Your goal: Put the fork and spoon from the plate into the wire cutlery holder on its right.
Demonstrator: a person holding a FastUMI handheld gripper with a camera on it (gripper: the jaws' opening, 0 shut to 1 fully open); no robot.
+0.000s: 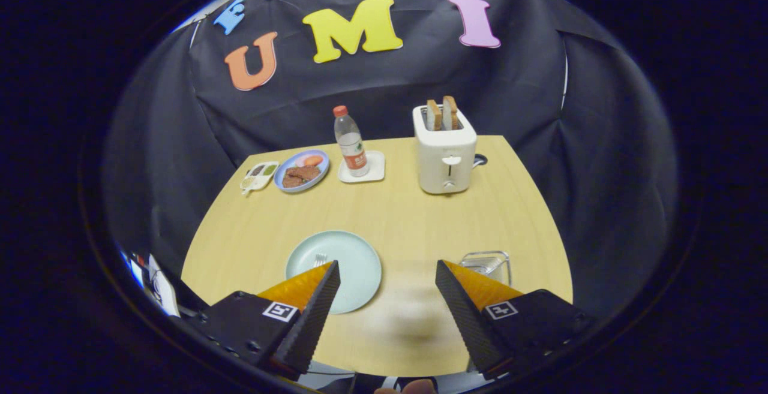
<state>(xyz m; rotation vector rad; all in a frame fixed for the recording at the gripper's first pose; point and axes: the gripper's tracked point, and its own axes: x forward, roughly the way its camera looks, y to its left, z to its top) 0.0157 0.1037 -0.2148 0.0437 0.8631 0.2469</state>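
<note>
Broadly, a table [396, 214] of pale wood is being seen from above its near edge, and everything is being carried on it. At its far side a toaster [445, 153] is being kept upright, with two slices of bread [441, 113] being held in its slots. Nearer, a plate [354, 262] of pale green is being overlapped by the left finger; the tines of a fork [320, 259] are being shown on it just ahead of that finger, while the rest of the fork is being hidden. Whether a spoon is lying there cannot be told. At the far left a blue dish [302, 170] is being filled with brownish food and an orange piece. A holder [487, 264] of wire is being kept right of the plate, just beyond the right finger; its contents cannot be told. A bottle [351, 142] is being stood on a white coaster [362, 167]. The gripper [387, 274] is being held wide apart, with nothing being gripped.
</note>
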